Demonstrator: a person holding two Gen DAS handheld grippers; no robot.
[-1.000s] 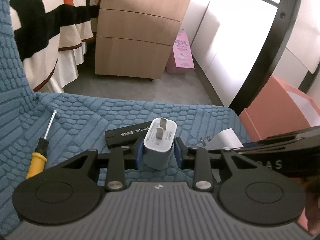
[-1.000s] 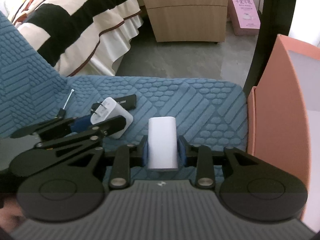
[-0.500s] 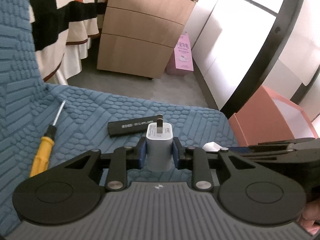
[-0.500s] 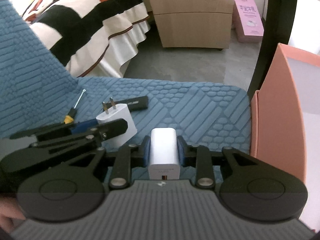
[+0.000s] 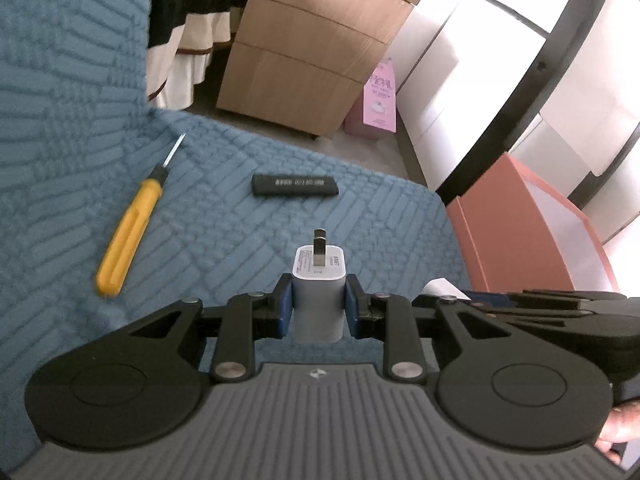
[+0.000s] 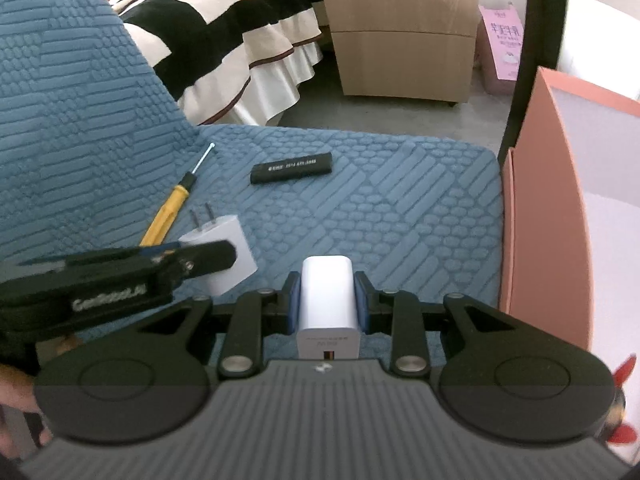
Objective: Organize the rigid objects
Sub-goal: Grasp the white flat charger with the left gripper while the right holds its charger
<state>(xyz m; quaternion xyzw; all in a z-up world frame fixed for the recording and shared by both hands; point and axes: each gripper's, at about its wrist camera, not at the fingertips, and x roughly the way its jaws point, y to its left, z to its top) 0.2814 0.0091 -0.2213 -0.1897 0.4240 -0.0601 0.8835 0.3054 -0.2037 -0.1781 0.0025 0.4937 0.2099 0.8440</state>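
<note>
My left gripper (image 5: pixel 318 304) is shut on a white charger plug (image 5: pixel 319 292) with its prongs pointing forward, held above the blue textured sofa seat (image 5: pixel 248 236). The plug also shows in the right wrist view (image 6: pixel 224 252). My right gripper (image 6: pixel 328 304) is shut on a second white charger block (image 6: pixel 328 300), also lifted. A yellow-handled screwdriver (image 5: pixel 128 228) and a black rectangular bar with white print (image 5: pixel 295 185) lie on the seat. The screwdriver (image 6: pixel 170 210) and the bar (image 6: pixel 292 168) also show in the right wrist view.
An open salmon-pink box (image 5: pixel 520 224) (image 6: pixel 548 208) stands against the seat's right edge. A wooden drawer cabinet (image 5: pixel 312 60), a pink carton (image 5: pixel 380 100) and a striped bed cover (image 6: pixel 224 28) are beyond. The sofa back (image 5: pixel 60 60) rises at left.
Both grippers have lifted and drawn back with their chargers. The left one has moved away from the black bar, and the screwdriver and bar now lie in full view.
</note>
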